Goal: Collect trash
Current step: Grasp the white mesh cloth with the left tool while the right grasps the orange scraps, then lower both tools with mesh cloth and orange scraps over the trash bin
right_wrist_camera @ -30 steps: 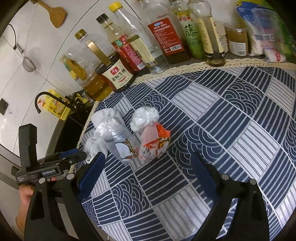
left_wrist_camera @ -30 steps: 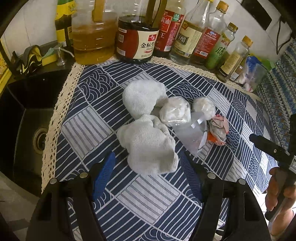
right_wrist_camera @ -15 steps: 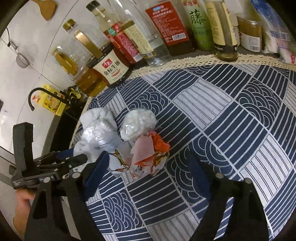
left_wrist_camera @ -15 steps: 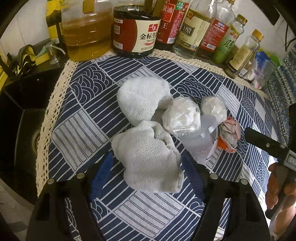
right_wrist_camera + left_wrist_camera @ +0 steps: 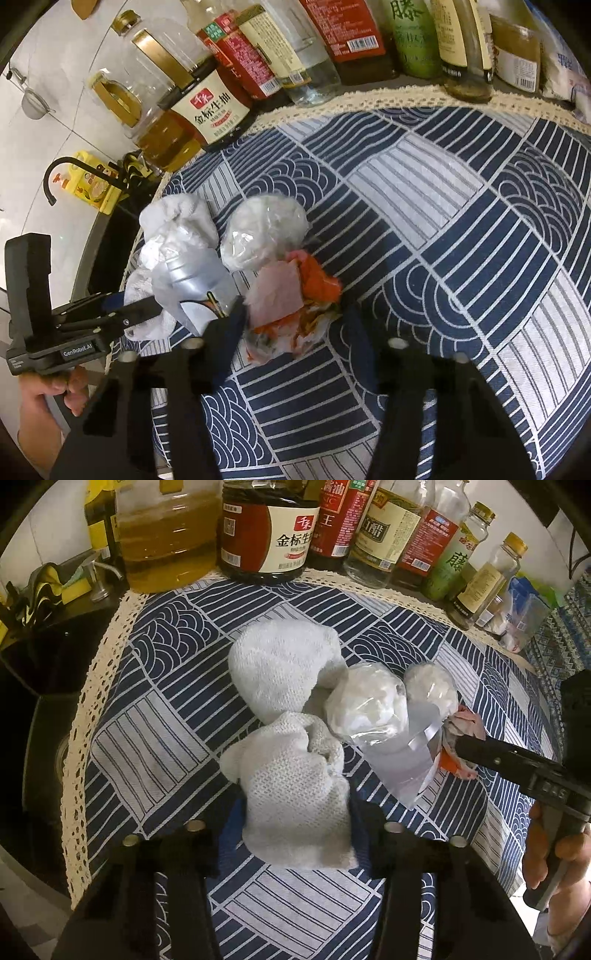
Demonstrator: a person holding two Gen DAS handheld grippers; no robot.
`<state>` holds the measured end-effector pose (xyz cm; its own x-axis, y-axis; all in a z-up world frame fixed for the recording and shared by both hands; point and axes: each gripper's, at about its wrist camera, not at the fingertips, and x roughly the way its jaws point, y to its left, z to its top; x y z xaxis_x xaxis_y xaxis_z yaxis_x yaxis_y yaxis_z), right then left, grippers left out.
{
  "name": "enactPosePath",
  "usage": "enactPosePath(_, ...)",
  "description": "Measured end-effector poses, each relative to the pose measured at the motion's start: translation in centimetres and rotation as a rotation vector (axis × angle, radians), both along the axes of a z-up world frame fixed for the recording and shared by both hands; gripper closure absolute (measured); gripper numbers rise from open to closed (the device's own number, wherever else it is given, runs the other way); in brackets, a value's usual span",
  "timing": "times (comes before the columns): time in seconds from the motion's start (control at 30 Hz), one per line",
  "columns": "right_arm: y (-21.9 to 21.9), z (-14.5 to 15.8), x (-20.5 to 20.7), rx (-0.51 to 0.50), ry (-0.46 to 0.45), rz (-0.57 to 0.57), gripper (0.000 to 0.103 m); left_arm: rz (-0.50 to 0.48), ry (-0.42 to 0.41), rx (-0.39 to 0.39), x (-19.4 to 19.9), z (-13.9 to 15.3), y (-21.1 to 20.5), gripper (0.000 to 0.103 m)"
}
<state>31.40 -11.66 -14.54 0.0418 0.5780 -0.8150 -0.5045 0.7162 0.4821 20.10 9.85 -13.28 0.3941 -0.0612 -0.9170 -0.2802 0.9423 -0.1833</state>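
Trash lies in a heap on the blue patterned cloth. A crumpled white paper towel sits between the fingers of my open left gripper; a second towel wad lies behind it. Two clear-wrapped white balls and a clear plastic bag lie to the right. My open right gripper straddles a crumpled pink and orange wrapper, which also shows in the left wrist view. The other wrapped ball lies just behind it.
Oil, soy sauce and vinegar bottles line the back edge of the cloth. A dark sink with a tap lies to the left. Packets stand at the back right.
Both grippers have moved forward and down. The left one now has the paper towel between its fingers, the right one has the pink and orange wrapper between its fingers.
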Motion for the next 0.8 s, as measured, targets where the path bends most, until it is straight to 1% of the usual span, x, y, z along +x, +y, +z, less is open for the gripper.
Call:
enactPosePath(0.13,-0.2,0.1,0.0,0.004,0.005,-0.006,0.055,0.0,-0.011,-0.003,-0.2,0.1,0.1,0.065)
enactPosePath(0.3,-0.6,0.5,-0.3,0.004,-0.002,-0.017,0.056,-0.002,-0.024,-0.002,-0.7,0.6,0.1,0.068)
enactPosePath(0.8,-2.6,2.7,-2.8,0.003,-0.047,-0.071,0.056,-0.018,-0.086,0.003,-3.3,2.6,0.0,0.069)
